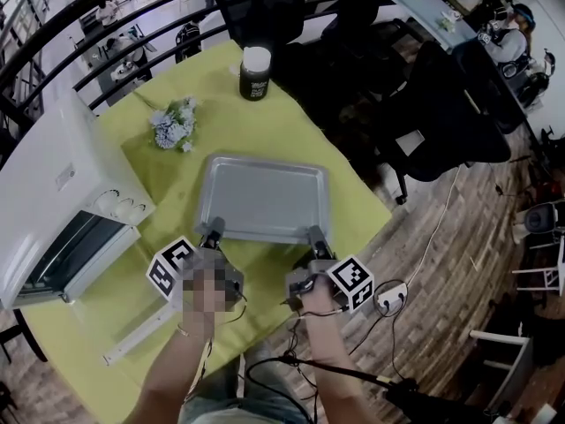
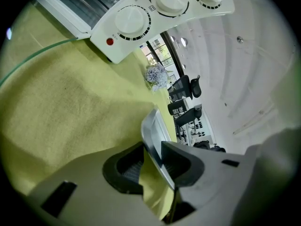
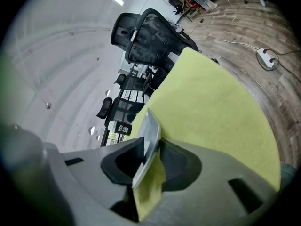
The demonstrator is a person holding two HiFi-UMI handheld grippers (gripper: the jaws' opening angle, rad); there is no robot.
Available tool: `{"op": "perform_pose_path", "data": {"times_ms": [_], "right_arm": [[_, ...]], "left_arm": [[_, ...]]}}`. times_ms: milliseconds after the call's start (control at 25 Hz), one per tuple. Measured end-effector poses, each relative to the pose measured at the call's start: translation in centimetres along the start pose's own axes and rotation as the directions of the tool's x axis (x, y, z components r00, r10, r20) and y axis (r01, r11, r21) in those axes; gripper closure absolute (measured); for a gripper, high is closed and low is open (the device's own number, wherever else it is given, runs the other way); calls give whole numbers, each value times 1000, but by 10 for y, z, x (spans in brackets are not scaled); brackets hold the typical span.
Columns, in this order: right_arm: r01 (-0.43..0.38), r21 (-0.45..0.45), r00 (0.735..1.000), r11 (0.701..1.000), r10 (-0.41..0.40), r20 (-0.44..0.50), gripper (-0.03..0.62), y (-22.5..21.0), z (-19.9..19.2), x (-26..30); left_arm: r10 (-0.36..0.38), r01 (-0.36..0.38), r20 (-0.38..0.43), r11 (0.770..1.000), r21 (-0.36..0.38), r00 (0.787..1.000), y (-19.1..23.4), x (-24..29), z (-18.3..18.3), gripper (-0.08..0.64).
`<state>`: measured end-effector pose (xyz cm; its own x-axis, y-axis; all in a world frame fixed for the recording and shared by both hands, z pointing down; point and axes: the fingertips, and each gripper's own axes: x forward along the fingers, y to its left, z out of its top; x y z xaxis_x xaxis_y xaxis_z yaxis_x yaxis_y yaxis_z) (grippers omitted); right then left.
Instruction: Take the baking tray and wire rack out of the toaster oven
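The silver baking tray [image 1: 263, 197] lies flat on the yellow-green tablecloth, out of the toaster oven [image 1: 53, 184] that stands at the left. My left gripper [image 1: 212, 230] is shut on the tray's near rim by its left corner, and my right gripper [image 1: 316, 234] is shut on the same rim by the right corner. In the left gripper view the tray's rim [image 2: 155, 135] runs edge-on between the jaws of that gripper [image 2: 151, 166]. The right gripper view shows the rim [image 3: 149, 135] held the same way in that gripper [image 3: 151, 166]. I see no wire rack.
The oven's glass door hangs open toward me, its white handle [image 1: 137, 334] low over the cloth; the knobs [image 2: 133, 20] face the tray. A flower bunch [image 1: 175, 124] and a black jar [image 1: 255, 71] stand beyond the tray. Office chairs [image 1: 441, 104] crowd the table's right edge.
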<state>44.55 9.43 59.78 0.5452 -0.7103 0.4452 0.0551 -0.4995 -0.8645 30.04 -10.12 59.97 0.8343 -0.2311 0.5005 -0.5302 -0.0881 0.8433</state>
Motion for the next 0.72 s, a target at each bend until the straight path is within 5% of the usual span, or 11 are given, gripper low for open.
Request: {"op": "perform_pose_path", "data": {"times_ms": [240, 400, 720], "right_arm": [[23, -60, 1000, 998, -24, -14, 478, 0, 2, 1], [35, -48, 999, 998, -36, -19, 366, 0, 5, -1], [74, -48, 997, 996, -75, -9, 310, -7, 6, -12]], "left_arm": [[47, -47, -20, 999, 24, 999, 4, 1, -2, 448], [59, -59, -39, 998, 19, 997, 4, -1, -5, 405], [68, -73, -77, 996, -59, 995, 5, -8, -18, 336]]}}
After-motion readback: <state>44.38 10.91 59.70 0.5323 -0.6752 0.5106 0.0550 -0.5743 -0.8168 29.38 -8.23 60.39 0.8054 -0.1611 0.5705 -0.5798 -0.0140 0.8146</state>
